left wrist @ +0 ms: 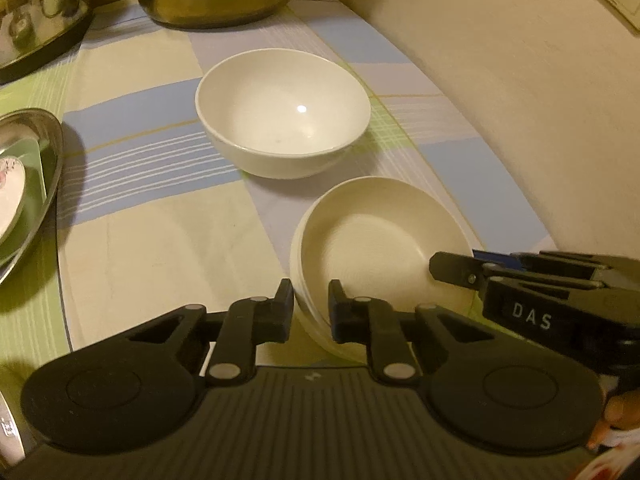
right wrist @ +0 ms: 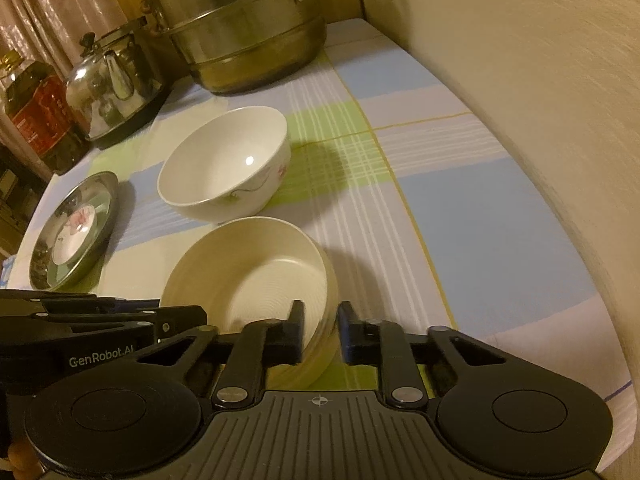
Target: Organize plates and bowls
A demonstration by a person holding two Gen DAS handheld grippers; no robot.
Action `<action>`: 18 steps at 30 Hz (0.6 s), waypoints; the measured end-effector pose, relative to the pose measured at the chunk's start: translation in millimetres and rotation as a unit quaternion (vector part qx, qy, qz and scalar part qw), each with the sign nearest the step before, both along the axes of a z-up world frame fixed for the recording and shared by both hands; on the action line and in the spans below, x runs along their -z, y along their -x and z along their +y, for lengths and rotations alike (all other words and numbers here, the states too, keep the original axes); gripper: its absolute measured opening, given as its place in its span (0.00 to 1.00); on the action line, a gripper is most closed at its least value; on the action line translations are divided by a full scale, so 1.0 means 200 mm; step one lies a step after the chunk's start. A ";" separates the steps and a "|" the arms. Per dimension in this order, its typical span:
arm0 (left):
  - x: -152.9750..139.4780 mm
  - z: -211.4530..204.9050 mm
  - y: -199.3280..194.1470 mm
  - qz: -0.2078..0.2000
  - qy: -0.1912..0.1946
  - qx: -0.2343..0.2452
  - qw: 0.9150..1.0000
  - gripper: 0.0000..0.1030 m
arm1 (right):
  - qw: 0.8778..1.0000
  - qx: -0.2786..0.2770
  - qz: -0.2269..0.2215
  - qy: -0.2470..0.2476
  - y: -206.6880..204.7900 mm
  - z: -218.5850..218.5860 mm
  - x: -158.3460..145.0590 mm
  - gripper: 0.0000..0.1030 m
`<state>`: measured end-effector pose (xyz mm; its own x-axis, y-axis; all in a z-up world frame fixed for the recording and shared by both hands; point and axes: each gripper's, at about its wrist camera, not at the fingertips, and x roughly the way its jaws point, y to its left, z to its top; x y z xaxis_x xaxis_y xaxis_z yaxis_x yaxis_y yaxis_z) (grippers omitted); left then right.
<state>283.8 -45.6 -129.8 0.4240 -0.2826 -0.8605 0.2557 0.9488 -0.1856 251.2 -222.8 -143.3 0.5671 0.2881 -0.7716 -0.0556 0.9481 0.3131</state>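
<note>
Both my claws, left gripper [left wrist: 310,308] and right gripper [right wrist: 320,330], straddle opposite rims of the cream plate stack [left wrist: 376,240], seemingly clamped for lifting; white bowl [left wrist: 282,110] waits mid-frame.

Open cloth on your right, crowded at the back and left.

Your two grippers, left [left wrist: 310,308] and right [right wrist: 320,330], both sit on the rim of the cream plates [right wrist: 256,276], so each blocks the other's side. The white bowl [right wrist: 224,168] stands just behind the plates. The big pot [right wrist: 248,40] and kettle [right wrist: 112,76] fill the back. The steel dish [right wrist: 76,228] sits left. The wall [right wrist: 540,100] closes the right.
</note>
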 end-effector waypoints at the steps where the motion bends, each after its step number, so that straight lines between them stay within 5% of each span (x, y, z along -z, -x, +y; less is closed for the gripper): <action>1: 0.00 0.00 0.00 -0.001 -0.001 0.002 1.000 0.15 | 1.000 0.000 0.001 0.001 0.00 0.00 0.00 0.17; 18: -0.18 0.04 0.06 -0.022 0.015 0.005 1.000 0.16 | 1.000 -0.013 0.004 -0.002 0.02 0.00 -0.18 0.15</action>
<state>271.6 -37.5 -93.0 0.4585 -0.3132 -0.8317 0.2746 0.9400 -0.2026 246.2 -222.1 -107.7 0.5529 0.3048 -0.7755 -0.0769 0.9454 0.3167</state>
